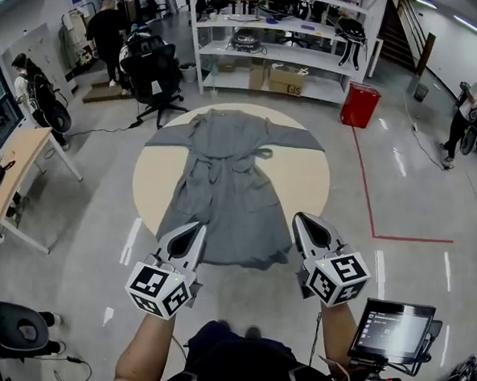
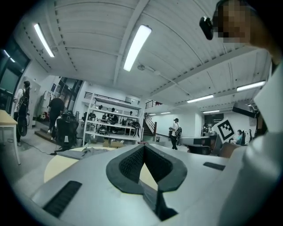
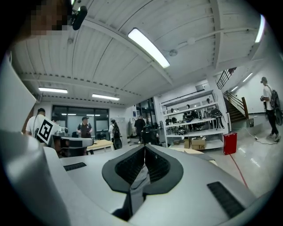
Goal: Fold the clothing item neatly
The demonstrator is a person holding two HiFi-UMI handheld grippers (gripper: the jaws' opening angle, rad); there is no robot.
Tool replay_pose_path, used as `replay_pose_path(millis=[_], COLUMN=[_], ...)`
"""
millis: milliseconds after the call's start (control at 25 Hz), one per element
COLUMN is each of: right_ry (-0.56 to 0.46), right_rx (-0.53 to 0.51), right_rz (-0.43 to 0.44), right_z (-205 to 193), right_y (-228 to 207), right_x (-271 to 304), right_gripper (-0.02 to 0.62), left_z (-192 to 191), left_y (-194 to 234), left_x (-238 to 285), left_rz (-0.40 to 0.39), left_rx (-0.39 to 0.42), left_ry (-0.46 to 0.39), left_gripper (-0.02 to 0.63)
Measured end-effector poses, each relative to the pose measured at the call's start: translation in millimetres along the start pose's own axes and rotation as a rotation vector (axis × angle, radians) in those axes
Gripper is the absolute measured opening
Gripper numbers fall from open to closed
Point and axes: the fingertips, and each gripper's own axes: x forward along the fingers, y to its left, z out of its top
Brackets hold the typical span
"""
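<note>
A grey robe (image 1: 227, 185) lies spread flat, sleeves out, on a round beige table (image 1: 154, 180). In the head view my left gripper (image 1: 196, 226) hovers over the robe's near left corner and my right gripper (image 1: 300, 218) over its near right corner. Both point level toward the far side. The jaws of each are closed tip to tip, and I see no cloth lifted or pinched. In the left gripper view the left gripper (image 2: 143, 145) is shut, with the robe (image 2: 82, 152) and the table top (image 2: 55, 170) low ahead. In the right gripper view the right gripper (image 3: 145, 146) is shut too.
White shelving (image 1: 271, 51) with boxes stands beyond the table, with a red bin (image 1: 360, 104) at its right. A black office chair (image 1: 152, 80) is at the back left, a wooden desk (image 1: 14, 172) at the left. Red floor tape (image 1: 367, 193) runs along the right. People stand around the room.
</note>
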Motion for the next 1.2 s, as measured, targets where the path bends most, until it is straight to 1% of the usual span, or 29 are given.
replay_pose_path(millis=[120, 240, 400, 520, 640, 720, 840, 960, 1080, 1200], right_ry=[0.010, 0.030, 0.027, 0.037, 0.040, 0.040, 0.042, 0.080, 0.123, 0.188], right_rx=[0.011, 0.039, 0.055, 0.061, 0.080, 0.088, 0.126, 0.188, 0.273, 0.371], right_rz=[-0.044, -0.116, -0.214, -0.260, -0.296, -0.317, -0.339, -0.338, -0.318, -0.285], right_z=[1, -4, -4, -2, -1, -1, -9, -31, -61, -107], right_y=[-33, -65, -110, -137, -160, -183, -239, -310, -388, -452], right_x=[37, 73, 117, 135, 137, 139, 155, 173, 194, 217], right_gripper=[0.006, 0.006, 0.008, 0.008, 0.008, 0.008, 0.009, 0.026, 0.073, 0.124], left_z=[5, 6, 7, 8, 11, 11, 4, -15, -43, -80], left_y=[24, 49, 81, 91, 88, 84, 79, 64, 46, 38], left_x=[51, 106, 180, 218, 243, 265, 318, 382, 453, 515], left_rz=[-0.048, -0.124, -0.214, -0.243, -0.260, -0.264, -0.259, -0.247, -0.228, -0.199], left_rx=[-0.005, -0.007, 0.007, 0.001, -0.003, -0.003, -0.004, -0.028, -0.014, 0.019], left_ry=[0.000, 0.009, 0.024, 0.041, 0.053, 0.060, 0.085, 0.127, 0.187, 0.273], left_gripper=[-0.005, -0.005, -0.005, -0.005, -0.005, -0.005, -0.005, -0.005, -0.005, -0.005])
